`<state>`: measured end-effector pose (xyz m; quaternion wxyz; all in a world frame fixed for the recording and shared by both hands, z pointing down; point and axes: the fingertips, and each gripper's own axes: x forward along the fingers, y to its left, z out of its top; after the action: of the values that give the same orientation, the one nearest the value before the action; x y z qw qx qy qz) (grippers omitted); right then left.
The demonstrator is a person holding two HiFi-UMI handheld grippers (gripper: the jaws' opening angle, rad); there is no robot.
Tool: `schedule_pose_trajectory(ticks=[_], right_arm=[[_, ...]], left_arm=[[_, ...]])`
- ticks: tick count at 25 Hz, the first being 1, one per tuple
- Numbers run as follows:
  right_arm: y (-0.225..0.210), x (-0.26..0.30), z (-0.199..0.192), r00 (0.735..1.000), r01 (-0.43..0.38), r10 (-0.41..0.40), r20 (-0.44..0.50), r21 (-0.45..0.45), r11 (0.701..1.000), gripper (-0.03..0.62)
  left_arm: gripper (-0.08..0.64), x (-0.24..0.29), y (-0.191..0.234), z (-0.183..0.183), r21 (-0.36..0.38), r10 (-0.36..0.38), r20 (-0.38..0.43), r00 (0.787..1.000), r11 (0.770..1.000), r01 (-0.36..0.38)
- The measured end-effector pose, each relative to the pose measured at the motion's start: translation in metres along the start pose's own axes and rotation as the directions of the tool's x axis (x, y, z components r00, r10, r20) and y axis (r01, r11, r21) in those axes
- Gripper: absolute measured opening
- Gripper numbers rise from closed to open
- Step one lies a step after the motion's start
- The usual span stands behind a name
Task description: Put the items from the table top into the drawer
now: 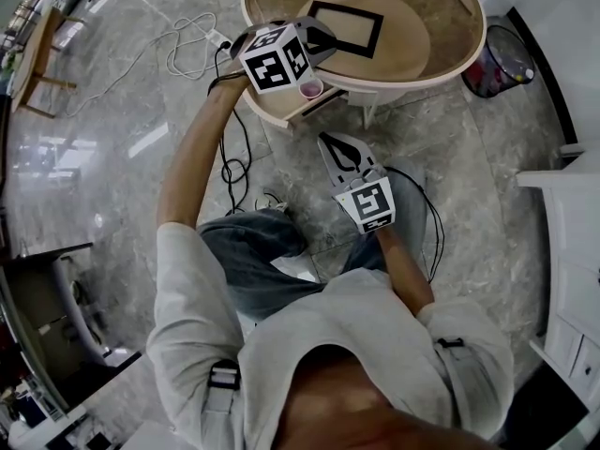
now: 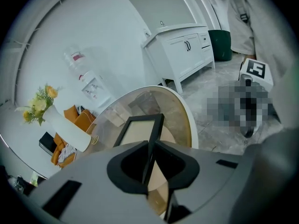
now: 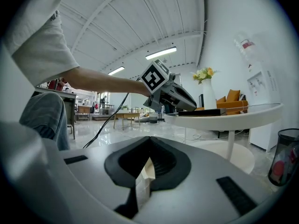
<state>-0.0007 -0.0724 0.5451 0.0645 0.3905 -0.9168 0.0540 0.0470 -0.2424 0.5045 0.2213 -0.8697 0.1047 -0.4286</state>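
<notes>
Glossy marble floor (image 1: 122, 111); smooth glass tabletop (image 1: 450, 26); matt black frame (image 1: 345, 29).

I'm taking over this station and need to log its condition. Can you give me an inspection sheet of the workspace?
Surface: round table with a glass top.
Job's things: black picture frame lies on the top; drawer under the near rim appears open, with a small pink cup seemingly in it.
Clutter: nothing seen.
Grippers: left gripper shut on the frame's edge; right gripper shut, empty, low over the floor.
Cables: black cable and white cable on the floor.
Surroundings: bin, white cabinet.
</notes>
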Motion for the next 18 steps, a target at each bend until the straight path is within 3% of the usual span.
schedule_pose_trajectory(ticks=[4, 9, 14, 18], right_arm=[[-0.005, -0.004, -0.002, 1.000, 0.016, -0.016, 0.000, 0.009, 1.000, 0.023], [-0.011, -0.008, -0.005, 1.000, 0.030, -0.030, -0.007, 0.008, 1.000, 0.023], [-0.014, -0.007, -0.006, 0.999, 0.037, -0.036, -0.012, 0.010, 0.999, 0.023], [-0.013, -0.002, -0.006, 0.999, 0.028, -0.028, -0.015, 0.001, 1.000, 0.023]], left_arm=[[0.173, 0.007, 0.000, -0.003, 0.025, -0.045, -0.021, 0.999, 0.999, 0.046], [0.179, 0.013, 0.006, -0.002, -0.033, -0.095, 0.012, 0.995, 0.995, 0.095], [0.164, 0.015, 0.006, -0.005, -0.132, -0.175, 0.076, 0.982, 0.974, 0.184], [0.134, 0.015, 0.004, -0.003, -0.130, -0.196, 0.095, 0.976, 0.969, 0.208]])
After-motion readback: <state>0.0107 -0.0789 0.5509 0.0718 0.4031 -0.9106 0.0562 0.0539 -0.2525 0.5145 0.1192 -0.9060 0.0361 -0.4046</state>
